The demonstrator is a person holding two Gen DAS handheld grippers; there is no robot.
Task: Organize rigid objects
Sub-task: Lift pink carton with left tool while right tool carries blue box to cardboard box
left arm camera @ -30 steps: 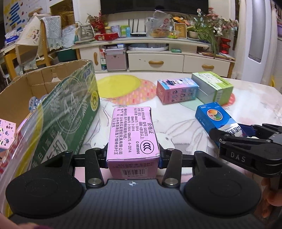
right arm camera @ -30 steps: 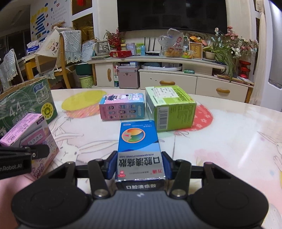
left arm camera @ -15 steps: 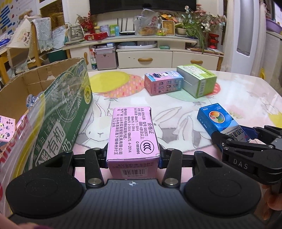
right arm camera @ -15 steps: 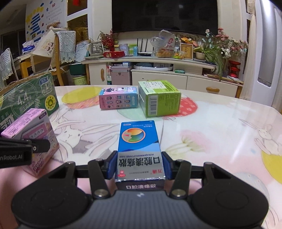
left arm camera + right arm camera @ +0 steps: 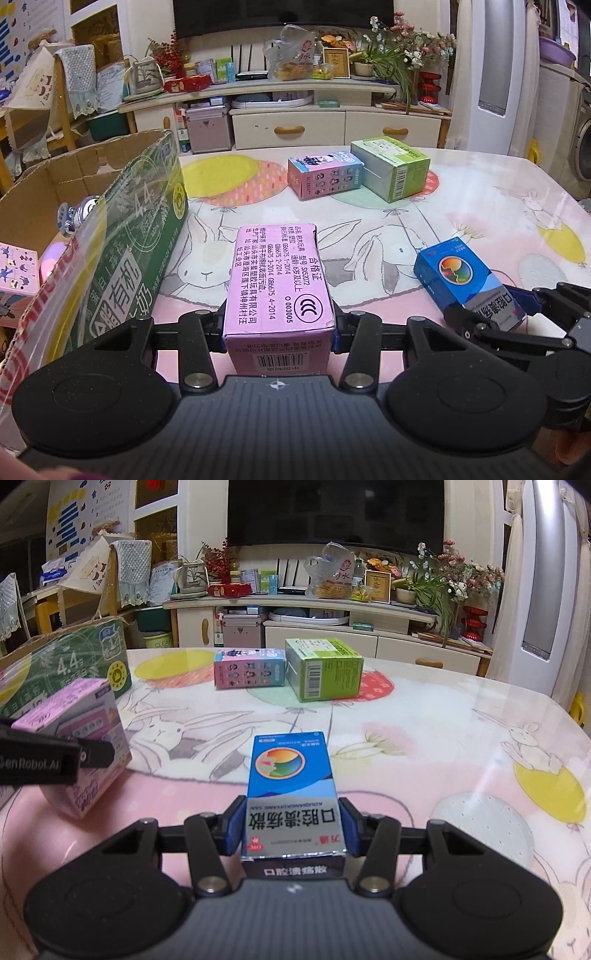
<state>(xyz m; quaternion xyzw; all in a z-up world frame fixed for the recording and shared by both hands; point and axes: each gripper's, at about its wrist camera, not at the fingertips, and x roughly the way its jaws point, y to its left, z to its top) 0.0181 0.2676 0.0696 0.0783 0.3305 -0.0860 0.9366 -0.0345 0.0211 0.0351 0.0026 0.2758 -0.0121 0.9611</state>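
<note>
**Two boxes in hand, carton on the left**

Far left, the open carton [image 5: 110, 206] has a zip bag [image 5: 48, 280] draped over its near wall, w/ a pink item and something shiny inside. Just right of it our left gripper [image 5: 279, 328] is clenched on the pink box [image 5: 277, 280], pads on both long sides, box lengthwise and lifted off the table [image 5: 480, 206]. Further right, our right gripper [image 5: 293, 823] is clamped on the blue box [image 5: 290, 786] the same way.

Risks, as we judge them:
- Pink box sits close to the carton wall; if we swing left too low it could clip the rim or snag the bag.
- The grippers are near each other, blue box's tail end beside the left one's frame. Moving both at once toward the carton could knock them together and twist a box in its grip.
- Both are light cardboard held near the rear end only; a hard bump may pivot them.

Looks: pink box has black print and a barcode end; blue box has a round multicolour logo, grey lower band. Both undented, edges crisp. Mid-table, a pink-blue box [image 5: 251, 668] touches a green box [image 5: 325, 668], not yet picked.
</note>
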